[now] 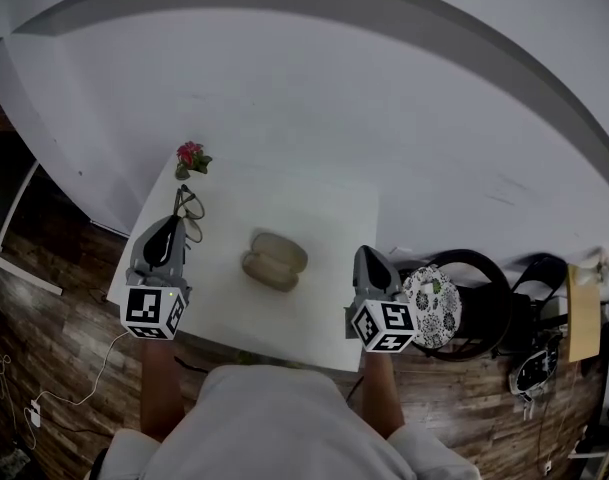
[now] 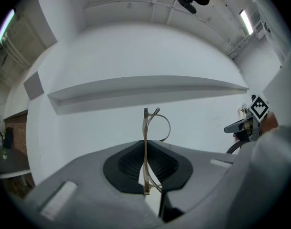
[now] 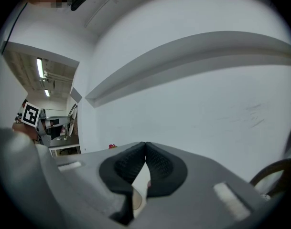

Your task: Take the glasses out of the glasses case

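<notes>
A beige glasses case (image 1: 274,260) lies in the middle of the white table (image 1: 324,208); it shows as two rounded halves. The thin-framed glasses (image 1: 189,208) are outside it, at the table's left side, held above the surface. My left gripper (image 1: 175,226) is shut on them. In the left gripper view the glasses (image 2: 146,128) stand on edge, with my left gripper (image 2: 146,149) pinching a temple arm. My right gripper (image 1: 367,256) hovers at the table's right edge, apart from the case. In the right gripper view my right gripper (image 3: 145,149) has its pads together with nothing between them.
A small red flower (image 1: 191,156) stands at the table's far left corner. A round patterned cushion (image 1: 434,306) and a black chair (image 1: 481,298) sit close to the right of the table. A white wall rises behind, and cables lie on the wooden floor (image 1: 54,368).
</notes>
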Available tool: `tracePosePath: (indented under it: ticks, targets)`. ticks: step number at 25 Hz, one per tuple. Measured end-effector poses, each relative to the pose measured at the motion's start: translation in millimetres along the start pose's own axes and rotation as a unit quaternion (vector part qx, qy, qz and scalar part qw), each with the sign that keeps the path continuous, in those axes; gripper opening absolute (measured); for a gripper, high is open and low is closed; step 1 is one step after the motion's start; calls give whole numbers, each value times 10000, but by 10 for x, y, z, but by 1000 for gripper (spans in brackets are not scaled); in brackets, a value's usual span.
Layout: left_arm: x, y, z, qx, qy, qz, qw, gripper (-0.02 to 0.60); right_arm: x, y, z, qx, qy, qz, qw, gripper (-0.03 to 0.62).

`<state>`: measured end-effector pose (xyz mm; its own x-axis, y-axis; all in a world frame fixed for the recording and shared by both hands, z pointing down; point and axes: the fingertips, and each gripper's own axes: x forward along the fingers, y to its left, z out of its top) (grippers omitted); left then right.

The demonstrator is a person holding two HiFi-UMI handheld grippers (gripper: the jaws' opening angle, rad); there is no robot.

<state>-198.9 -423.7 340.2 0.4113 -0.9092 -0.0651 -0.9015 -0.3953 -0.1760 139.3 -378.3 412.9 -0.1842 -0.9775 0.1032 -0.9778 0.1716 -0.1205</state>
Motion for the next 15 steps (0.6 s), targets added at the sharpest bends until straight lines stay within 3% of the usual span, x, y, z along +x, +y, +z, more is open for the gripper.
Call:
tracePosePath:
  ticks: [15]
  targets:
    - [70,52,9,10,-90,54,9999,23,29,-94,117,-192,-89,-140,9997,2]
